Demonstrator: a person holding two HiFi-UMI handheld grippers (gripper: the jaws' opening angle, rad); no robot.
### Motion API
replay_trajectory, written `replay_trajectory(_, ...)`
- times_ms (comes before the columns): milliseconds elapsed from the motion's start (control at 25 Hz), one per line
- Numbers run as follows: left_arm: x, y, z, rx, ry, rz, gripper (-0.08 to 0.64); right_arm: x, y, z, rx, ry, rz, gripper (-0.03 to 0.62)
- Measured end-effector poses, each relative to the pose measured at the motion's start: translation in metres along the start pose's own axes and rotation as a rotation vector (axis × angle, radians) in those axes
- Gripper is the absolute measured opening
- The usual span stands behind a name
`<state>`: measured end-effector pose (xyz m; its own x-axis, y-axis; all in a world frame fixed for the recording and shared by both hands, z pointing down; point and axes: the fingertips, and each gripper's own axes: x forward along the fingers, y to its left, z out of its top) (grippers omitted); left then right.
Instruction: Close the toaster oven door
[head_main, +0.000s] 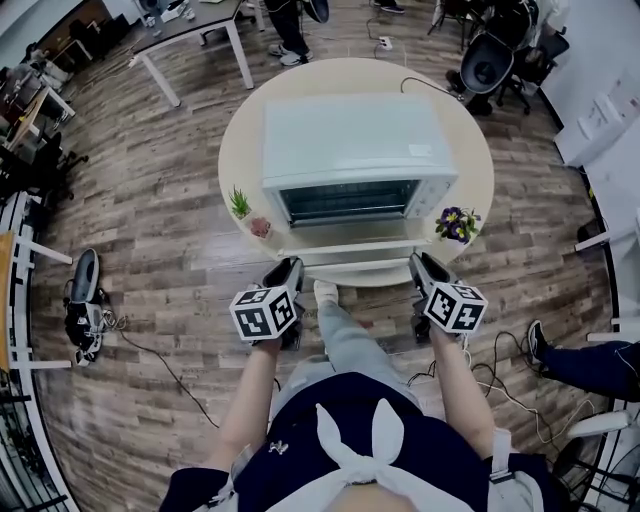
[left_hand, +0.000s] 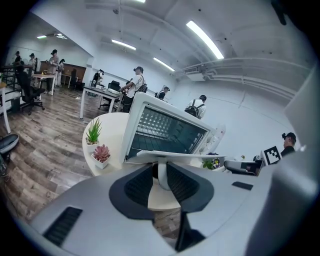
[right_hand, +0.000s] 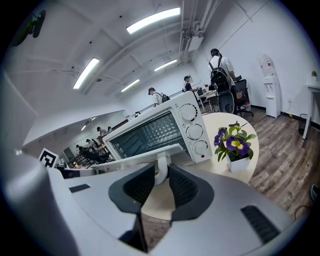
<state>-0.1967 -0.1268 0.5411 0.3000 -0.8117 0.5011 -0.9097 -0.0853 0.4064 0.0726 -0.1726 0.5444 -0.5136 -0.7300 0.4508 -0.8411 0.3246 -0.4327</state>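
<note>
Nearest the viewer are the person's two hands, each bearing a gripper. The left gripper (head_main: 288, 268) and the right gripper (head_main: 421, 264) each have their jaws narrowed onto a white post of the handle (left_hand: 160, 176), one at either end, with the pads pressing its sides. Beyond them is the door (head_main: 350, 248), hinged down and lying about level near the front edge of the round table (head_main: 232, 150). Behind the door stands the toaster oven (head_main: 355, 140), its cavity open and three knobs (right_hand: 194, 131) on its right side. Flanking it are a green plant (head_main: 240, 203) and a pink succulent (head_main: 261, 227) on the left, and purple flowers (head_main: 458, 222) on the right.
</note>
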Motion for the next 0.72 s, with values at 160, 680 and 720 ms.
replay_trajectory(160,0.000,0.000,0.004,0.004,-0.007,0.004,0.098,0.001,0.002,0.004,-0.002,-0.010,0.006,0.097)
replay_trajectory(680,0.001,-0.001,0.017,-0.032,-0.039,-0.006,0.098,0.003,0.004,0.017,0.012,-0.001,0.003,0.097)
replay_trajectory(720,0.001,-0.001,0.019,-0.033,-0.039,-0.007,0.098,0.003,0.005,0.018,0.013,-0.003,0.004,0.097)
